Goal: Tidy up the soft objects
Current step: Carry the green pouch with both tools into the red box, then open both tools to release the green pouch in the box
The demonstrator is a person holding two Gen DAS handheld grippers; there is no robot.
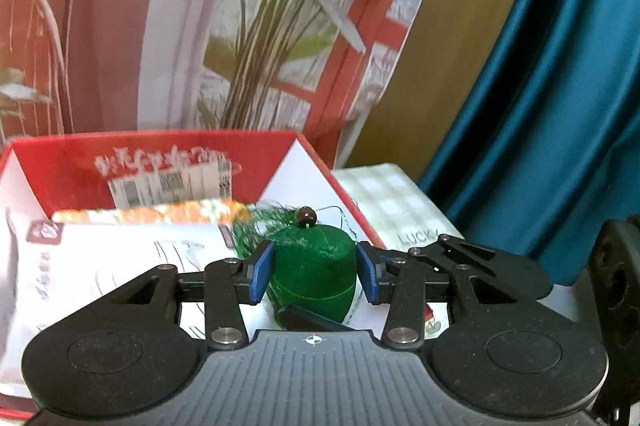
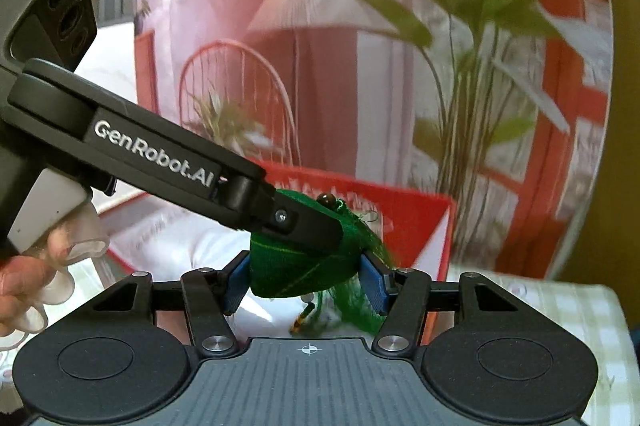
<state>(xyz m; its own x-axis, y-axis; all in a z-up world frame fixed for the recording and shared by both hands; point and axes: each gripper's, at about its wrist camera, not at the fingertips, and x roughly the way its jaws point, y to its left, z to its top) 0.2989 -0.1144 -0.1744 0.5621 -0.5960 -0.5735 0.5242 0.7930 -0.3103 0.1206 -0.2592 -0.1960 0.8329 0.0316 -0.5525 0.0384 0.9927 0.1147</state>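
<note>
Both grippers hold one green cloth pouch (image 1: 316, 278) with a brown bead (image 1: 306, 215) on top. The left gripper (image 1: 316, 276) and right gripper (image 2: 306, 280) squeeze its sides, over the open red box (image 1: 168, 158) of white packets (image 1: 112, 266)

A table covered by a pale green checked cloth (image 1: 394, 200) carries the things. A red box (image 1: 312, 162) with white inner walls sits open on it, toward its left side. The cloth shows bare along the box's right wall and reaches the table's right edge.
</note>
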